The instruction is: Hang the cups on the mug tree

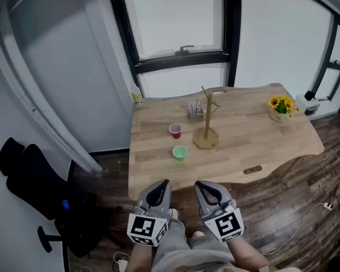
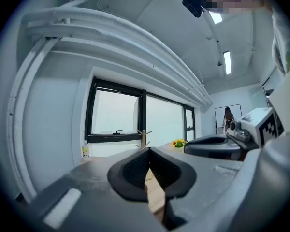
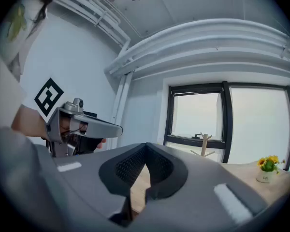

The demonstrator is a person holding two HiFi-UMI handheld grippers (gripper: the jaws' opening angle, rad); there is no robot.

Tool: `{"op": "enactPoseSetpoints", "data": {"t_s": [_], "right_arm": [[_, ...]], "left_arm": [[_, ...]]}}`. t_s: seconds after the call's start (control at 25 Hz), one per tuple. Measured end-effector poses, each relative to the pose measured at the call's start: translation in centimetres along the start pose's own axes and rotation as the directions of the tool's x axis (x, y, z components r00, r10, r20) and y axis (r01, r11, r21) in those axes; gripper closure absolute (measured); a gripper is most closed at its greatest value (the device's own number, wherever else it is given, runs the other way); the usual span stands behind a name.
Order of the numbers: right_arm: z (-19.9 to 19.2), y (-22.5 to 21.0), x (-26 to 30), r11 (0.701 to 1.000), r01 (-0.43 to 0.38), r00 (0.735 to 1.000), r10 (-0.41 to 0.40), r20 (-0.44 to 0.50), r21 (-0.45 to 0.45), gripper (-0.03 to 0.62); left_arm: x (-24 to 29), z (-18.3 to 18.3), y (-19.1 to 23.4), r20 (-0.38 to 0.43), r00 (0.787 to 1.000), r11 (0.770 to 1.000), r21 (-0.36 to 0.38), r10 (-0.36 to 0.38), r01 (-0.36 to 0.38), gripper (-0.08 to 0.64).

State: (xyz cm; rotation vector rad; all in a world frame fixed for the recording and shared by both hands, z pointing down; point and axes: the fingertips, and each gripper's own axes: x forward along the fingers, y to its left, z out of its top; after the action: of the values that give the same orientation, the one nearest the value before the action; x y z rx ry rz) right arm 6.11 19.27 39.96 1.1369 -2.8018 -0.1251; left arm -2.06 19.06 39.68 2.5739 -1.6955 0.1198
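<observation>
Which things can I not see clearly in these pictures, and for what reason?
- Head view: the red cup and green cup are too small to show any handle.
- Head view: the pegs of the mug tree are too thin to count.
- Head view: the small item behind the mug tree is too small to identify.
- Gripper views: both cups are hidden behind the left gripper and the right gripper themselves.

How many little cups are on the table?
2. The red cup stands on the wooden table, left of the mug tree. The green cup stands just in front of it, nearer the person. No other cup shows.
</observation>
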Motion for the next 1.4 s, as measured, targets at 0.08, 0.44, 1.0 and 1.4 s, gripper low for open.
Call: {"op": "enactPoseSetpoints", "data": {"t_s": [0.08, 0.44, 1.0, 1.4], "right_arm": [[0.0, 0.0, 0.4, 1.0, 0.001, 1.0, -0.001, 0.001, -0.003, 0.592], [-1.2, -1.4, 3.2, 1.0, 0.009, 1.0, -0.009, -0.017, -0.023, 0.591], [-4.6, -4.7, 9.7, 0.996, -0.012, 0.99, 0.0, -0.141, -0.084, 0.499], [-7.2, -6.0, 14.2, 0.994, -0.036, 0.977, 0.014, -0.215, -0.101, 0.448]], "left_arm": [[0.0, 0.0, 0.2, 0.0, 1.0, 1.0, -0.004, 0.002, -0.002, 0.555], [1.5, -1.4, 2.6, -0.04, 0.999, 1.0, -0.013, 0.005, -0.006, 0.555], [6.5, -3.3, 8.8, -0.084, 0.996, 0.998, -0.061, -0.014, 0.009, 0.555], [10.6, -4.3, 11.9, -0.106, 0.992, 0.995, -0.079, -0.062, 0.053, 0.555]]}}
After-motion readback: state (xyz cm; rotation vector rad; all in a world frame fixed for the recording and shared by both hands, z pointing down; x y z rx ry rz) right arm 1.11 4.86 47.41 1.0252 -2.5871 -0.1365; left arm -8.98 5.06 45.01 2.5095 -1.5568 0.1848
